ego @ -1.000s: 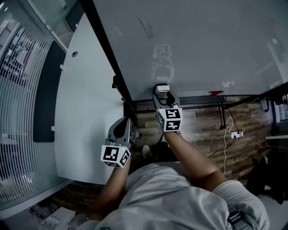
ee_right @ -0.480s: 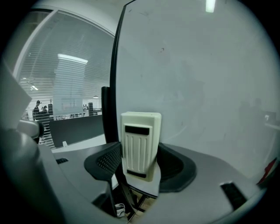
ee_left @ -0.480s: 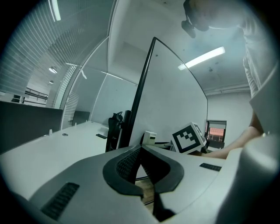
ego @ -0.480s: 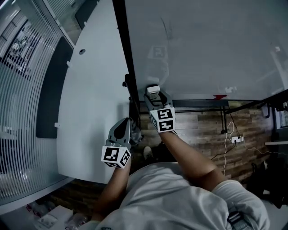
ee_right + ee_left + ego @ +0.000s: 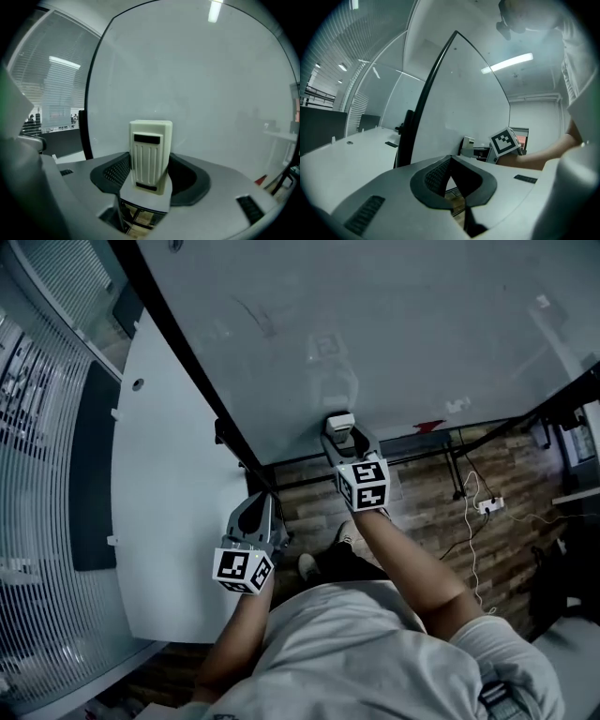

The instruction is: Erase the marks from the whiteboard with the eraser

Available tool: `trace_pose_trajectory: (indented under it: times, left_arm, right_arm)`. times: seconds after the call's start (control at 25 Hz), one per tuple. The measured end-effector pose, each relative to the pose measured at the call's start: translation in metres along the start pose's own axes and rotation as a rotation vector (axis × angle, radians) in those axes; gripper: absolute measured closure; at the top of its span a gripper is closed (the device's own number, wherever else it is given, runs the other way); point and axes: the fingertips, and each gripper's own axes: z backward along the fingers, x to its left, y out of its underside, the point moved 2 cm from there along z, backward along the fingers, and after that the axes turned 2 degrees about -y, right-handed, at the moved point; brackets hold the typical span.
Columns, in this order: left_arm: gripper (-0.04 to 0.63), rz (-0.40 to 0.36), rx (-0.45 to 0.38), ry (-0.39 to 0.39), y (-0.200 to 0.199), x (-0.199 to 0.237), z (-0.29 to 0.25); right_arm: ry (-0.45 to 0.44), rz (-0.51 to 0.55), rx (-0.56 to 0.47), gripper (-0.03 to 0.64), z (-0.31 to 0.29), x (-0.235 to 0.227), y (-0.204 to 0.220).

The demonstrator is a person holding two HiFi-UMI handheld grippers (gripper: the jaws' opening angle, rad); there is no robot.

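The right gripper (image 5: 149,174) pinches the cream ribbed plastic eraser (image 5: 150,157) low on the large pale-grey whiteboard (image 5: 422,324), seemingly mid-wipe, and the next move calls for a sweep towards the faint dark stroke (image 5: 255,313), while the left gripper (image 5: 451,164) hangs pressed together, empty.

All views (close up) share the whiteboard (image 5: 422,324).

out of sight

the whiteboard (image 5: 422,324) runs off the head view's top and right edges. faint marks (image 5: 255,315) on it are too pale to read. the wiping face of the eraser (image 5: 150,157) is turned away. a red speck (image 5: 429,426) at the board's lower edge is too small to name.
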Motion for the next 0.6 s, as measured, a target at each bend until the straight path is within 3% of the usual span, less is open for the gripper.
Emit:
trace_pose_trajectory:
  times: [0.32, 0.6]
  left_arm:
    - [0.589, -0.014, 0.032, 0.061, 0.009, -0.032, -0.02]
    - [0.589, -0.025, 0.042, 0.075, 0.007, -0.049, -0.015]
  right_arm:
    - [0.108, -0.107, 0.0, 0.371, 0.028, -0.087, 0.007]
    - [0.052, -0.139, 0.014, 0.371, 0.036, -0.088, 0.007]
